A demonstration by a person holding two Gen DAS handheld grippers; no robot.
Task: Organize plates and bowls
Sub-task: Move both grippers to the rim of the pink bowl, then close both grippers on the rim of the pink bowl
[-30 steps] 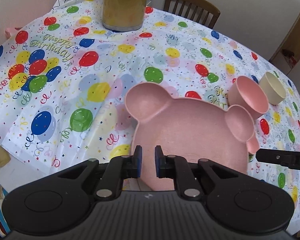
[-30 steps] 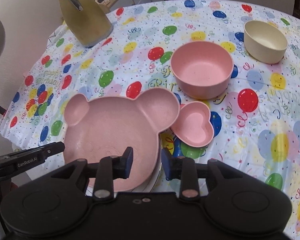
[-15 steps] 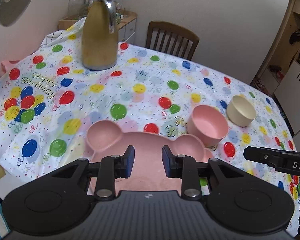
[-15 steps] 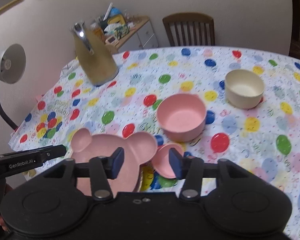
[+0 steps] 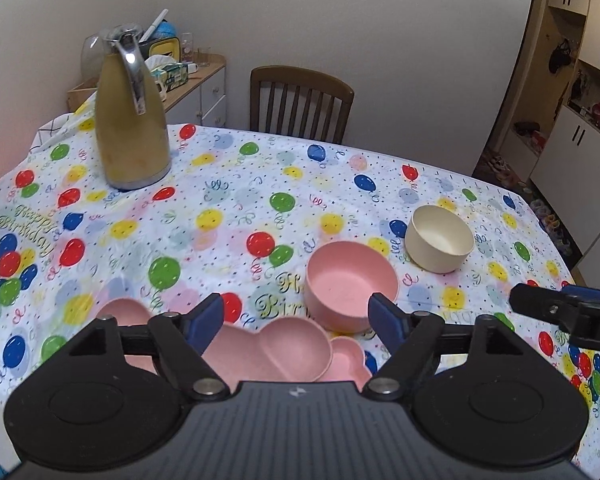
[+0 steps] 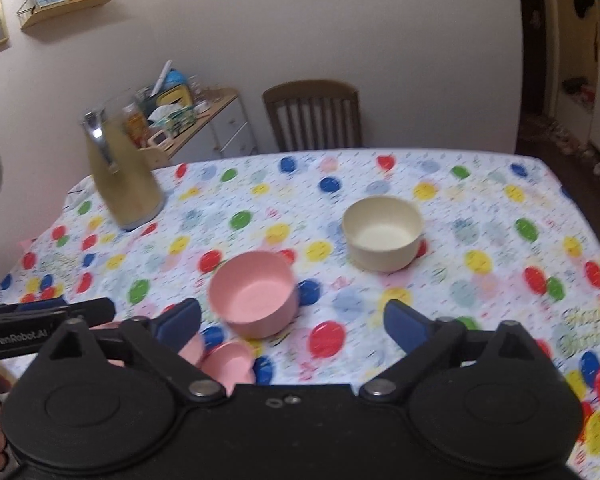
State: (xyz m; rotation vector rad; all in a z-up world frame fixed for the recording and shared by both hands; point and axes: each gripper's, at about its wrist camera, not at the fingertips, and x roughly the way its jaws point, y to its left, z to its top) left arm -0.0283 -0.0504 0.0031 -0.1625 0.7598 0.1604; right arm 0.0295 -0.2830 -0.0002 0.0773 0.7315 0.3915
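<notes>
Above balloon tablecloth (image 5: 260,208), left gripper (image 5: 296,316) and right gripper (image 6: 292,320) are opening, empty.

The black left claw (image 5: 296,318) with blue pads tilts downward, its jaws opening with nothing between them. The black right claw (image 6: 292,320) tilts likewise, jaws opening wide and empty.

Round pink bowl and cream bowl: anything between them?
Nothing; only bare balloon-print tablecloth separates round pink bowl from cream bowl, clearest in right wrist view.
</notes>
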